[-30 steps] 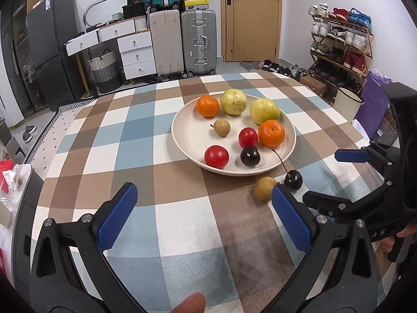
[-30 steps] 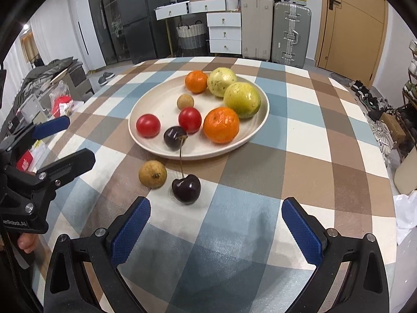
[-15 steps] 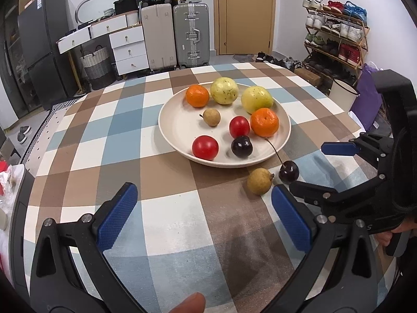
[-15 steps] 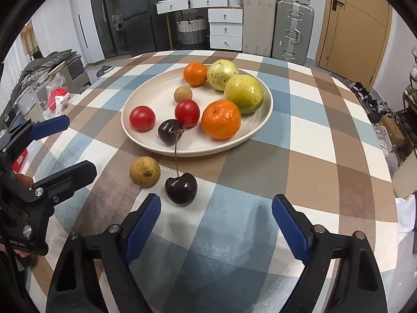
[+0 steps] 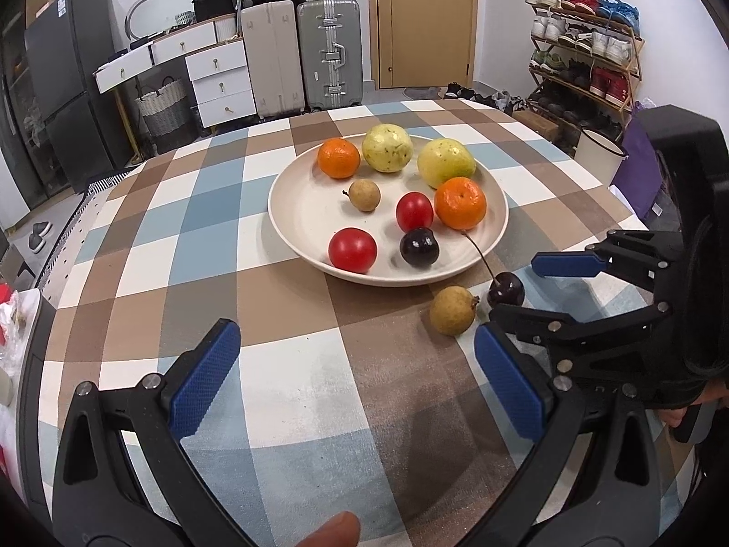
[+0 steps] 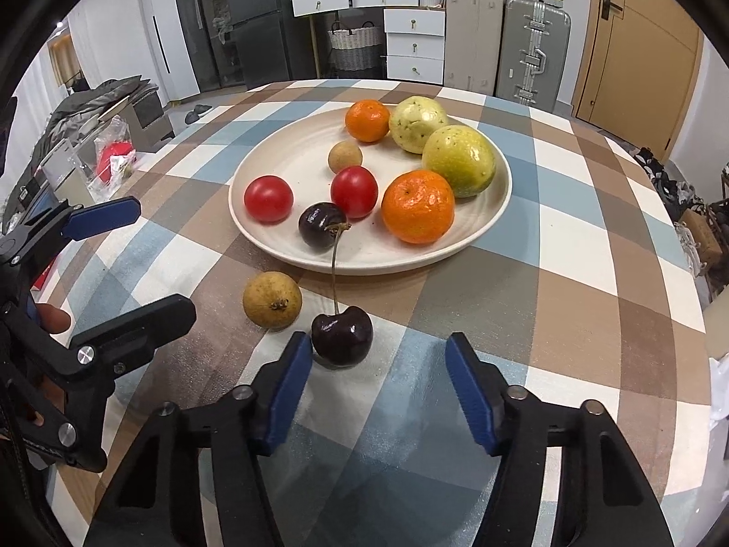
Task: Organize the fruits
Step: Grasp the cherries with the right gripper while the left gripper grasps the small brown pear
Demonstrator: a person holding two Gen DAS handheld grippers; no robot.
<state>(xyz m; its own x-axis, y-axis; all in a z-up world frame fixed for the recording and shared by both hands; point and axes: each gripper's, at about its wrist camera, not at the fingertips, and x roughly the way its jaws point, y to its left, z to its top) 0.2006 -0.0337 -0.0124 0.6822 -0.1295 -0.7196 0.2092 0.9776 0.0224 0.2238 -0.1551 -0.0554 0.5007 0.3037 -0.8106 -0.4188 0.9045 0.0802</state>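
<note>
A cream plate point(image 5: 296, 219) point(image 6: 483, 223) on the checked tablecloth holds two oranges, two yellow-green fruits, two red tomatoes, a small tan longan and a dark cherry. A dark cherry point(image 6: 342, 336) point(image 5: 505, 289) with a long stem and a tan longan point(image 6: 272, 300) point(image 5: 453, 310) lie on the cloth just in front of the plate. My right gripper point(image 6: 378, 383) is open, its left pad beside the loose cherry. It shows in the left wrist view point(image 5: 537, 289) at the right. My left gripper point(image 5: 355, 383) is open and empty, short of the longan; it shows at the left of the right wrist view point(image 6: 136, 264).
The round table's edge point(image 5: 68, 246) curves off at the left. Suitcases point(image 5: 329, 52), white drawers point(image 5: 218, 82) and a door stand behind. A shoe rack point(image 5: 587, 45) is at the right. A bag with red contents point(image 6: 109, 159) lies off the table's left side.
My right gripper has moved forward and down to the loose cherry and its jaws have narrowed. My left gripper has moved a little closer to the plate.
</note>
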